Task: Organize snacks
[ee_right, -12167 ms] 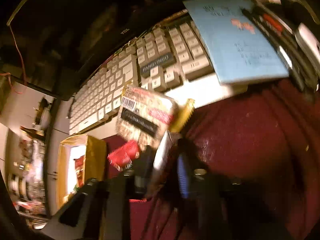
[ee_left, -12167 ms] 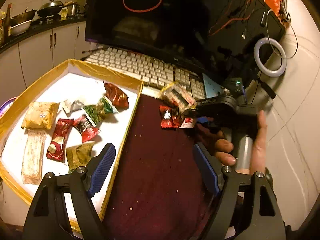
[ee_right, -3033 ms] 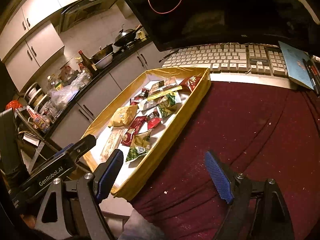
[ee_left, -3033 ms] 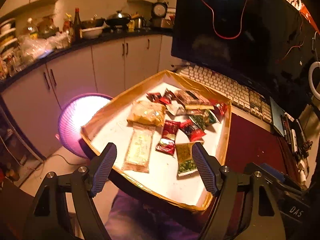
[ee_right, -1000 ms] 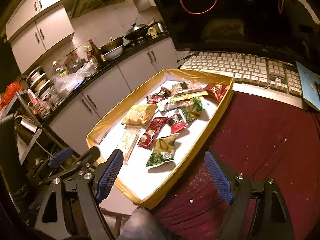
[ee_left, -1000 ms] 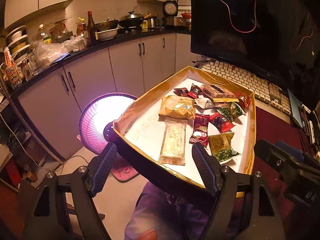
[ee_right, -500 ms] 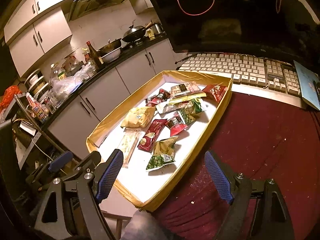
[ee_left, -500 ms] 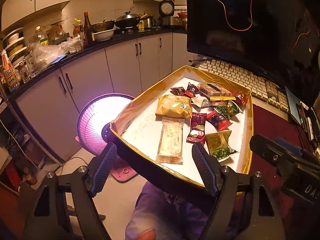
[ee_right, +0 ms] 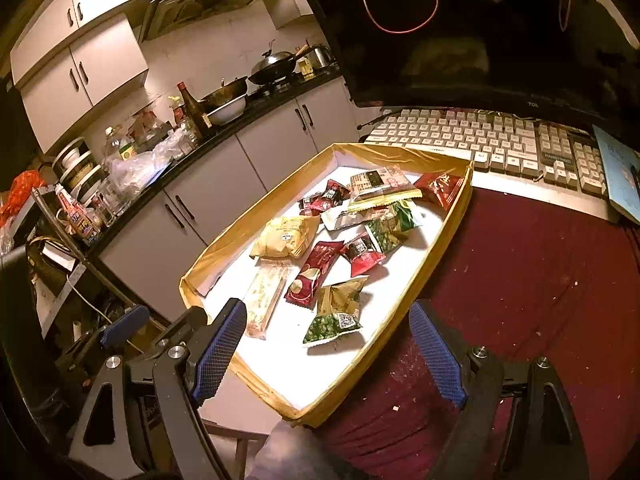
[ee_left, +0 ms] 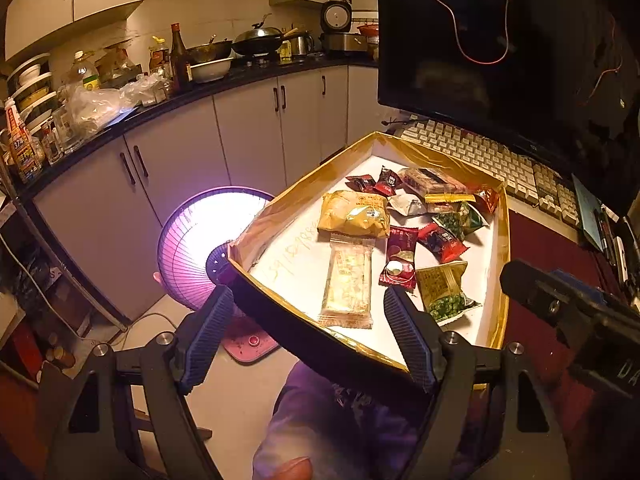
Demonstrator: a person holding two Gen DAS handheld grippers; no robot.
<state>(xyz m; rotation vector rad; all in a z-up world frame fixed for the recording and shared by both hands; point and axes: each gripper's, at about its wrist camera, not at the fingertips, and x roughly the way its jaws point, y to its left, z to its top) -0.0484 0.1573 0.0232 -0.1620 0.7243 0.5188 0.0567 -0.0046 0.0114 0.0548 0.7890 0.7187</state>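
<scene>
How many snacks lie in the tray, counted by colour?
In the tray:
Red snacks: 5
Green snacks: 2
Yellow or gold snacks: 2
Pale or clear snacks: 3
Total: 12

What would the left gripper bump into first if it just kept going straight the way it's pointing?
Probably the near wall of the snack box, which crosses right between the open left gripper. If it passed above that wall, the long pale wafer packet inside comes next. Depth is hard to judge here.
</scene>
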